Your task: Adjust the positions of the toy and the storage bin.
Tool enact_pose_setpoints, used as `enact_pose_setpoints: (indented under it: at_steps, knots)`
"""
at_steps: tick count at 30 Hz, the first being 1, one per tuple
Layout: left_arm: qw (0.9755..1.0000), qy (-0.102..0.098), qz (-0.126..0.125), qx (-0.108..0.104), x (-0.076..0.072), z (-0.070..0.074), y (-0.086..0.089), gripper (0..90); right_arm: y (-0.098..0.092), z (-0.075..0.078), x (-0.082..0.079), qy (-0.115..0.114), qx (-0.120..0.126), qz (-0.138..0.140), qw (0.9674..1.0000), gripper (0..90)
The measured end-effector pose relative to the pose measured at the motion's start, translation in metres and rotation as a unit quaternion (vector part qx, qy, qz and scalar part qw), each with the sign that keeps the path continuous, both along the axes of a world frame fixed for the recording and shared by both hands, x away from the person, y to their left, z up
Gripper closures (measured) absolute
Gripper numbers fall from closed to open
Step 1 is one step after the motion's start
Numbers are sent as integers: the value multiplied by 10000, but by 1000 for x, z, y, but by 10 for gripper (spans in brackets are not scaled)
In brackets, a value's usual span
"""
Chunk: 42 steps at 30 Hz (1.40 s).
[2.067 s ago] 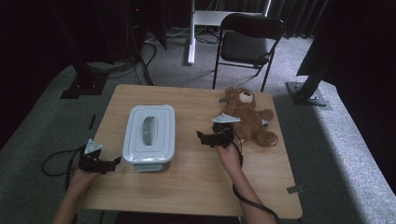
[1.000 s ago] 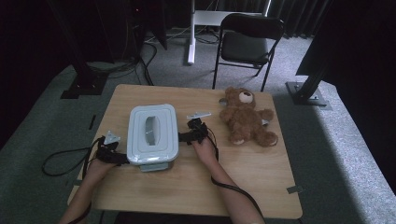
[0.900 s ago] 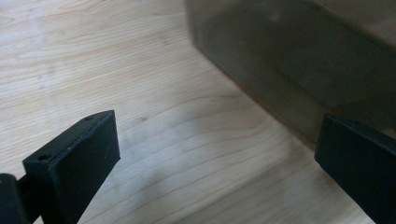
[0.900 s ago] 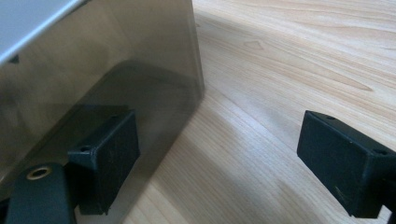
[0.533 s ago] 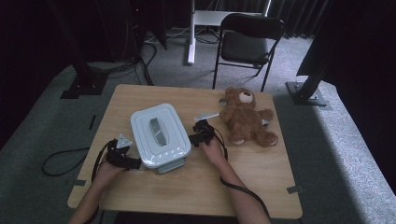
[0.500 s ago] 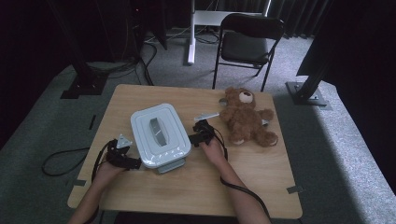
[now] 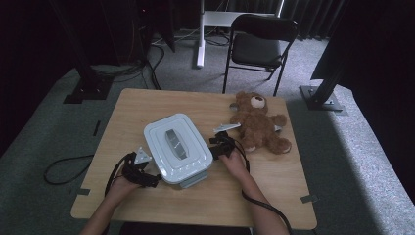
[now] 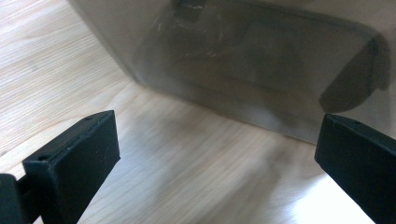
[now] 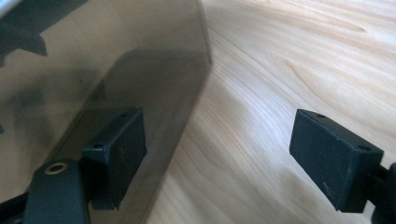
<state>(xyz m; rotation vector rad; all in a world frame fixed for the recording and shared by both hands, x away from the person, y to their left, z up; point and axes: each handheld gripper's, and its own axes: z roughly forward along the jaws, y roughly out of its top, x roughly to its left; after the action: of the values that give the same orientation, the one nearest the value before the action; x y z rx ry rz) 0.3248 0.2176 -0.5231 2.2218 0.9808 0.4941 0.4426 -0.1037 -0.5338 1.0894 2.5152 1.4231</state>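
A lidded plastic box (image 7: 178,148) sits turned at an angle near the middle of the table (image 7: 147,103), its pale lid with a recessed handle on top, and a gripper stands at each side of it. The left gripper (image 7: 147,180) is at the box's near-left corner, jaws wide apart; in the left gripper view the smoky translucent wall (image 8: 261,70) lies just ahead of the two black jaws and bare wood shows between them, so nothing is gripped. The right gripper (image 7: 219,145) is against the box's right side, its jaws also apart; in the right gripper view one jaw lies against or just beside the wall (image 9: 116,56) and the other stands clear over the wood. I cannot tell whether that jaw presses the wall or merely sits next to it. With a gripper on each flank and neither clamped, the likely aim is to steer or square the box by pushing from both sides, not to lift it. The bear (image 7: 258,121) lies on its back just right of the right gripper, near the far right of the table, untouched, perhaps waiting to go into the box.
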Motion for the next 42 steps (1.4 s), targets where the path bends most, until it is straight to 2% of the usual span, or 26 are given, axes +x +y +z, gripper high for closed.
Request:
enact_pose_setpoints:
  at_steps: [5, 10, 14, 17, 21, 26, 27, 32, 37, 42]
  knots:
    - [9997, 13, -246, 64, -4, 1, -15, 3, -15, 0, -6, -4, 11, 35, 10000, 188]
    - [9986, 55, -517, 67, -9, 1, -29, 2, -27, 1, -13, -67, -90, -5, 9999, 188]
    - [9984, 55, -571, -4, -11, -1, -32, 3, -32, 3, -16, -210, -184, -90, 9996, 181]
    - [9985, 55, -502, -221, -12, -4, -27, 3, -37, 3, -23, -524, -288, -181, 9980, 137]
    - [9990, 55, -371, -240, -11, -8, -18, 3, -41, 1, -30, -681, -354, -246, 9968, 132]
    - [9992, 51, -274, -269, -10, -11, -7, 3, -47, -4, -40, -648, -375, -166, 9971, 131]
    - [9993, 21, -199, -327, -10, -14, 4, 3, -52, -6, -47, -694, -414, -106, 9967, 132]
    - [9994, -17, -113, -337, -9, -17, 17, 4, -55, -10, -56, -792, -567, -90, 9952, 129]
    - [9994, 8, 79, -332, -8, -19, 33, 4, -67, -15, -63, -717, -429, -194, 9963, 130]
    - [9992, -18, 233, -323, -9, -20, 48, 4, -79, -14, -72, -790, -446, -401, 9951, 120]
